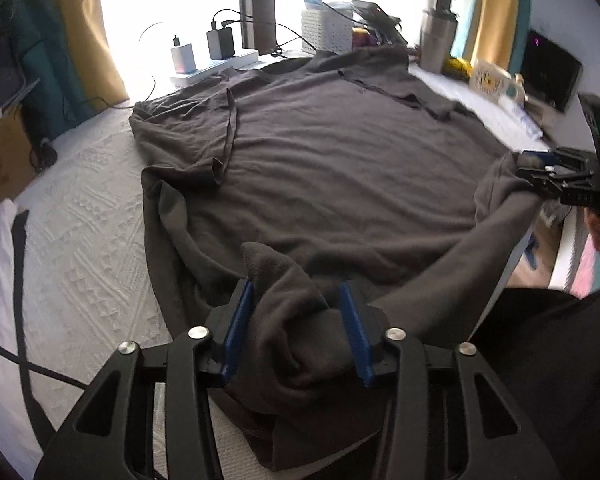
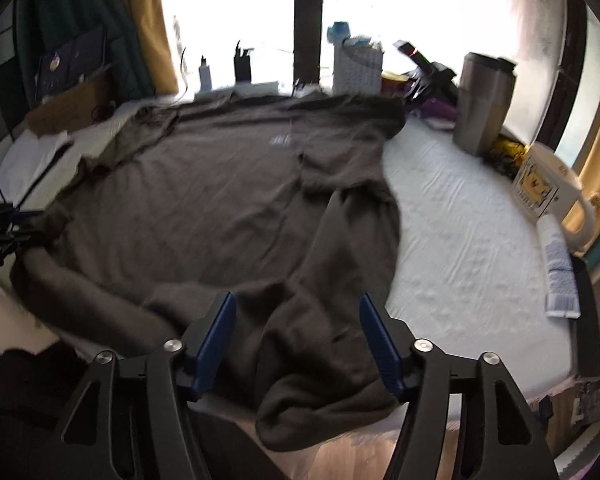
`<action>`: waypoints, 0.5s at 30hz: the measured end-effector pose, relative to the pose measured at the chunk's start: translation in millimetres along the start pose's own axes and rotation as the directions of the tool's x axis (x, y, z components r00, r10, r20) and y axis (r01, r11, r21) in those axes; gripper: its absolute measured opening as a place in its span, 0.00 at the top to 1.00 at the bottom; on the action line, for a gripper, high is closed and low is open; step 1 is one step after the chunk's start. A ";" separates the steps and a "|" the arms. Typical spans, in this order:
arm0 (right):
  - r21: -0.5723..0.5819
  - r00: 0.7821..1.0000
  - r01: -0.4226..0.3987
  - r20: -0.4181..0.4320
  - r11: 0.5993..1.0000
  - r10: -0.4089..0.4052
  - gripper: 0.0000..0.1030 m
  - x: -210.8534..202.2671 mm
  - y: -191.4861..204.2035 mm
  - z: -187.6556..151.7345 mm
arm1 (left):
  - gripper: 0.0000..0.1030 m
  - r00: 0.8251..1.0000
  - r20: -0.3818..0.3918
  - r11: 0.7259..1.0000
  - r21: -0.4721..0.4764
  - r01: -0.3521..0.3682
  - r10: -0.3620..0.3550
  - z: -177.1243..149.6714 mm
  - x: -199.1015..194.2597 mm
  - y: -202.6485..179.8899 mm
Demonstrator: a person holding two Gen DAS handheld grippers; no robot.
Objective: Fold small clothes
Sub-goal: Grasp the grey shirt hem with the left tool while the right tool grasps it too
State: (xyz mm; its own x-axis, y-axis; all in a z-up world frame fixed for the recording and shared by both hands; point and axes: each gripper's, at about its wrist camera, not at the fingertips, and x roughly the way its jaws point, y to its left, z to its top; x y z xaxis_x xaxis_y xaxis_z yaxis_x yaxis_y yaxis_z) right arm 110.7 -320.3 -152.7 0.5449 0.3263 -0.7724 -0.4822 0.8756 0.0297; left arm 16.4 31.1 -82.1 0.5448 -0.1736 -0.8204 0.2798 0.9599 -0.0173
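A dark grey-brown shirt (image 1: 332,152) lies spread flat on a white textured table cover (image 1: 84,216); it also shows in the right wrist view (image 2: 204,200). My left gripper (image 1: 296,300) has its blue pads on either side of a bunched corner of the shirt's near hem, gripping it. My right gripper (image 2: 296,316) is at the other near corner with cloth lying between its wide-apart blue pads; it shows at the right edge of the left wrist view (image 1: 540,172), touching the shirt. The hem sags between the two grippers over the table's near edge.
Along the far edge by the window stand chargers on a power strip (image 1: 216,66), a white basket (image 1: 326,30), a steel tumbler (image 2: 484,100) and a mug (image 2: 548,188). A black strap (image 1: 20,280) lies at left. A tube (image 2: 556,268) lies at right.
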 end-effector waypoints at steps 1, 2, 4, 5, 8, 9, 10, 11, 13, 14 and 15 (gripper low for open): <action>-0.007 1.000 0.004 -0.018 1.000 -0.004 0.43 4.2 1.7 -3.4 | 0.70 1.000 0.003 1.000 0.005 0.004 -0.004 -0.9 -2.1 -1.2; -0.022 1.000 0.013 -0.023 1.000 -0.014 0.45 6.6 4.4 -6.7 | 0.72 1.000 0.017 1.000 0.003 0.010 -0.010 -1.1 -6.2 -1.2; -0.055 1.000 -0.004 -0.020 0.998 0.003 0.62 5.1 10.0 -8.8 | 0.77 0.999 0.047 1.000 -0.011 0.018 -0.017 0.3 -15.1 0.3; -0.068 1.000 -0.007 -0.017 0.998 0.006 0.67 3.5 12.1 -8.7 | 0.78 0.998 0.067 1.000 -0.028 0.006 -0.004 2.2 -20.2 2.7; -0.090 1.000 0.012 0.004 0.996 -0.012 0.80 -2.3 12.2 -5.9 | 0.81 0.992 0.123 0.997 -0.069 -0.023 0.032 9.1 -34.2 9.6; -0.087 1.000 0.017 0.018 0.996 -0.015 0.81 -6.7 10.3 -3.4 | 0.82 0.989 0.142 0.997 -0.072 -0.030 0.040 11.1 -38.9 10.0; -0.085 0.999 0.016 0.030 0.996 -0.014 0.82 -10.5 9.4 -0.8 | 0.82 0.985 0.166 0.997 -0.073 -0.037 0.049 13.3 -45.1 10.4; -0.088 0.999 0.020 0.048 0.996 -0.016 0.83 -16.8 8.8 2.4 | 0.82 0.980 0.192 0.996 -0.072 -0.043 0.056 15.6 -51.9 10.3; -0.091 0.997 0.028 0.078 0.995 -0.021 0.83 -26.3 7.6 7.6 | 0.82 0.967 0.246 0.997 -0.067 -0.047 0.062 19.5 -64.4 9.4; -0.090 0.995 0.033 0.099 0.995 -0.024 0.83 -32.6 6.5 11.3 | 0.82 0.959 0.274 0.997 -0.063 -0.052 0.067 20.5 -70.9 7.4; -0.088 0.993 0.041 0.118 0.995 -0.030 0.84 -37.4 6.1 13.7 | 0.82 0.949 0.304 0.996 -0.060 -0.062 0.077 21.6 -77.6 5.7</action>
State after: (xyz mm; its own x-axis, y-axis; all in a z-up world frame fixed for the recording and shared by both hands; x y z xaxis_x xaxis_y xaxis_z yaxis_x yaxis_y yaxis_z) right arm 96.7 -322.3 -114.9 0.6364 0.3394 -0.6927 -0.5182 0.8533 -0.0580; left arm -7.2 45.3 -6.2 0.7794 -0.1576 -0.6064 0.1978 0.9802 -0.0004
